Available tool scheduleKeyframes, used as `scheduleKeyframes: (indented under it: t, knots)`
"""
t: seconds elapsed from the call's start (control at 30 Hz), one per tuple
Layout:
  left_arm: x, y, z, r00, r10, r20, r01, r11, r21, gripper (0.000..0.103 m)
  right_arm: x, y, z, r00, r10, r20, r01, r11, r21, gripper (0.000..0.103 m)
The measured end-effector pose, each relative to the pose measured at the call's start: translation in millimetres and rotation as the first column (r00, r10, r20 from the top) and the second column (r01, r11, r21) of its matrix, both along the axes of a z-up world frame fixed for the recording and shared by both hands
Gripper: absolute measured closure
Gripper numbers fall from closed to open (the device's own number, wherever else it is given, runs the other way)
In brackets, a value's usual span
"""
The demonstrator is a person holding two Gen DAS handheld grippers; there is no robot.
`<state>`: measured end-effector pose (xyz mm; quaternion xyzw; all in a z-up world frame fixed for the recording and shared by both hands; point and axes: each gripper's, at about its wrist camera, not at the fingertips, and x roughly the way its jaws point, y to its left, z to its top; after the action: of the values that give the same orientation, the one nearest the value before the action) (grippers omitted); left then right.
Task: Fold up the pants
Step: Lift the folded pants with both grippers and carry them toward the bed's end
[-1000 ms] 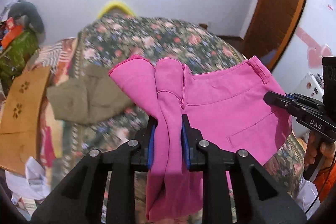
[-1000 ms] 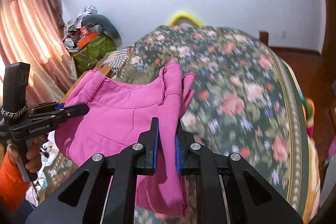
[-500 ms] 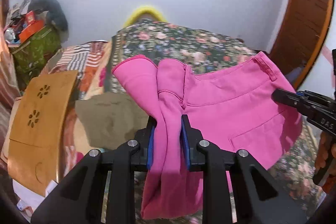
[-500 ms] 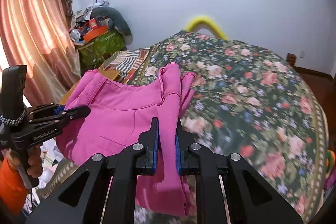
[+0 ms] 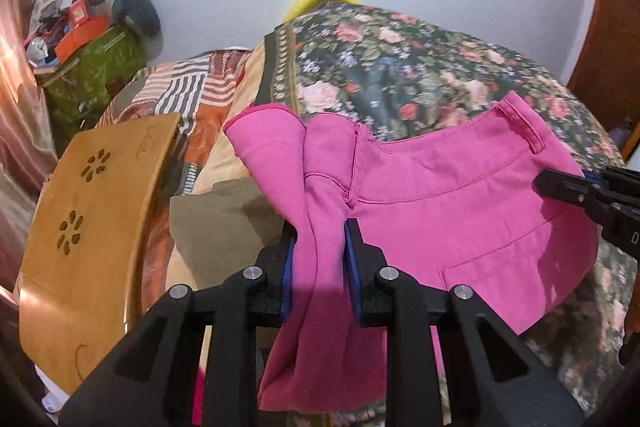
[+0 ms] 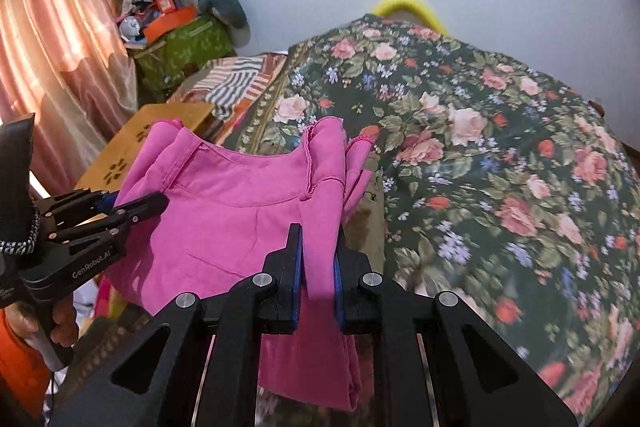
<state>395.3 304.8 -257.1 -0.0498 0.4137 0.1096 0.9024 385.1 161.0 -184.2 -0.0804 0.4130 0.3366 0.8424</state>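
A floral bedspread (image 6: pixel 500 155) fills the space ahead, with an olive garment (image 5: pixel 224 219) lying on it beside a wooden board (image 5: pixel 88 227), and a green bag (image 6: pixel 184 47) piled with clutter by the wall. The pink pants (image 5: pixel 440 203) hang above the bed, stretched across between the 2 tools, waistband up, cloth drooping below. The left gripper (image 5: pixel 319 259) clamps 1 bunched end; the right gripper (image 6: pixel 318 267) pinches the other end.
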Motion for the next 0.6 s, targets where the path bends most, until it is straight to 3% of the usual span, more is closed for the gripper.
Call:
scheduleKeyframes:
  t: [0.2,0.33,0.4,0.47,0.57,0.6]
  knots:
    - [25,17,-50,0.996,0.014,-0.094,-0.016,1.000,-0.020,0.078,19,21,-38,0.997,0.052,-0.064,-0.058,0.994,-0.090,0.092]
    - [23,21,-67,0.994,0.037,-0.099,-0.040,0.999,-0.027,0.066,19,20,-48,0.995,0.059,-0.077,-0.067,0.992,-0.106,0.090]
    - [22,22,-67,0.993,0.046,-0.110,-0.048,0.999,-0.019,0.062,19,16,-49,0.994,0.054,-0.091,-0.064,0.992,-0.106,0.084]
    - [19,25,-65,0.989,0.060,-0.136,-0.061,0.998,-0.004,0.049,15,15,-51,0.992,0.064,-0.105,-0.078,0.988,-0.132,0.073]
    - [9,30,-58,0.986,0.075,-0.152,-0.080,0.997,-0.024,0.048,5,12,-50,0.993,0.079,-0.085,-0.094,0.979,-0.180,0.068]
    - [4,31,-56,0.985,0.081,-0.155,-0.088,0.995,-0.039,0.048,2,10,-48,0.994,0.077,-0.081,-0.091,0.979,-0.183,0.060]
